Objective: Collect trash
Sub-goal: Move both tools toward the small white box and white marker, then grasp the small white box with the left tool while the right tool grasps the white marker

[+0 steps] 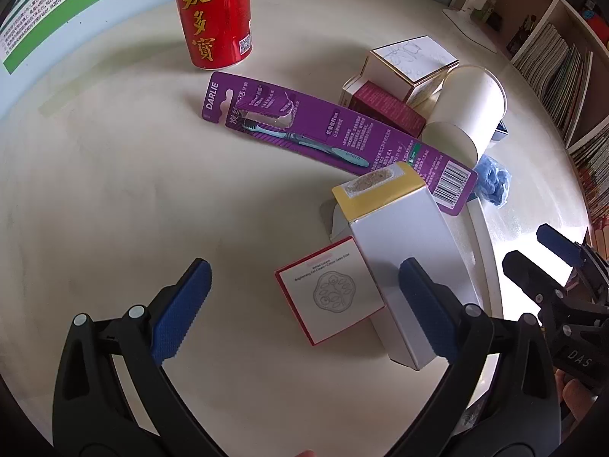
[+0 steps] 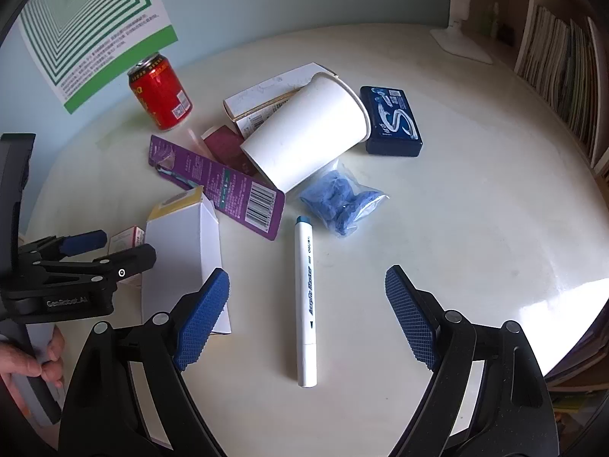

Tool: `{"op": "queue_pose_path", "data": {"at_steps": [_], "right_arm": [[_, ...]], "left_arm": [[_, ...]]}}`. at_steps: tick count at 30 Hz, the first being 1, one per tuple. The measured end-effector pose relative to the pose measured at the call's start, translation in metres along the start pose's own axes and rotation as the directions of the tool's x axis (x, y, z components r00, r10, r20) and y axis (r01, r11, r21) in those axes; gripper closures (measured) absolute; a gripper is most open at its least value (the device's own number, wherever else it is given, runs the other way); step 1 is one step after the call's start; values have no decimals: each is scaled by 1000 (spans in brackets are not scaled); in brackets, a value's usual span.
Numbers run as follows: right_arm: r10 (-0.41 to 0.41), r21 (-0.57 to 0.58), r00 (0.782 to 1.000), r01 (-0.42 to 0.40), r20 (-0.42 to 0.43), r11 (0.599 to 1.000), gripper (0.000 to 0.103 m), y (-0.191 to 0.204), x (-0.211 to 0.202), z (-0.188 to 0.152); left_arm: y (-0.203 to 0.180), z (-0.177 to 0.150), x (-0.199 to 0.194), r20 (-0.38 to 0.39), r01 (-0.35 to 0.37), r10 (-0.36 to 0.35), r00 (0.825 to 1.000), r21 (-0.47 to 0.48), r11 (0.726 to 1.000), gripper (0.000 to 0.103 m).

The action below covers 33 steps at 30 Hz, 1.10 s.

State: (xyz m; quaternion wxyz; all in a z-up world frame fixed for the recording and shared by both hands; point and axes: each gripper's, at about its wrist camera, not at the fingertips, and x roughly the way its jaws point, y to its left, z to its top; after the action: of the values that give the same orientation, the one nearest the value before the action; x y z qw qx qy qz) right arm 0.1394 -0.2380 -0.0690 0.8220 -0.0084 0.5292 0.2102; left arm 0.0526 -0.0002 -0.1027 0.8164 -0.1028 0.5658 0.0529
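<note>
Trash lies on a round cream table (image 1: 95,190). My left gripper (image 1: 304,312) is open, its jaws either side of a small red-edged white box (image 1: 329,291) that leans on a tall white box with a yellow top (image 1: 403,251). My right gripper (image 2: 308,304) is open and empty, straddling a white marker pen (image 2: 306,297). The left gripper also shows in the right wrist view (image 2: 99,247), and the right gripper in the left wrist view (image 1: 533,251). A red drink can (image 1: 213,15), a purple toothbrush pack (image 1: 323,133) and a tipped white paper cup (image 2: 308,133) lie further back.
A bag of blue material (image 2: 342,202), a dark blue tin (image 2: 392,122), a maroon box (image 1: 388,108) and a white-and-gold box (image 1: 415,63) lie among the trash. A bookshelf (image 2: 559,64) stands right of the table, a green-striped poster (image 2: 87,26) behind.
</note>
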Motion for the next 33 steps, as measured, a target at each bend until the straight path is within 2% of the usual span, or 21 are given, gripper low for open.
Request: {"op": "queue_pose_path", "data": {"at_steps": [11, 14, 15, 16, 18, 22, 24, 28, 30, 33], "right_arm": [[3, -13, 1000, -3, -11, 1000, 22, 2, 6, -4], [5, -26, 1000, -6, -19, 1000, 26, 5, 10, -4], [5, -30, 1000, -6, -20, 1000, 26, 7, 11, -5], [5, -35, 1000, -6, -22, 999, 27, 9, 12, -5], [2, -48, 1000, -3, -28, 999, 35, 12, 15, -6], [-7, -67, 999, 4, -46, 998, 42, 19, 21, -10], [-10, -78, 998, 6, -56, 997, 56, 22, 25, -13], [-33, -82, 998, 29, -53, 996, 73, 24, 28, -20], [-34, -72, 998, 31, -50, 997, 89, 23, 28, -22], [-34, -56, 998, 31, -49, 998, 89, 20, 26, -23]], "left_arm": [[19, -6, -1, -8, 10, -10, 1000, -53, 999, 9], [23, -8, -2, -15, 29, -30, 999, -54, 998, 21], [24, -8, -1, -22, 26, -27, 999, -49, 998, 30], [25, -9, -1, -27, 27, -28, 999, -46, 999, 32], [29, -11, -1, -33, 43, -45, 998, -56, 998, 35], [37, -17, -1, -47, 79, -81, 996, -52, 996, 54], [40, -20, 1, -53, 92, -95, 994, -48, 995, 59], [39, -22, 1, -40, 89, -90, 995, -25, 996, 60], [39, -23, 0, -36, 95, -96, 995, -21, 995, 61], [38, -25, -4, -20, 99, -99, 995, -11, 995, 61]]}}
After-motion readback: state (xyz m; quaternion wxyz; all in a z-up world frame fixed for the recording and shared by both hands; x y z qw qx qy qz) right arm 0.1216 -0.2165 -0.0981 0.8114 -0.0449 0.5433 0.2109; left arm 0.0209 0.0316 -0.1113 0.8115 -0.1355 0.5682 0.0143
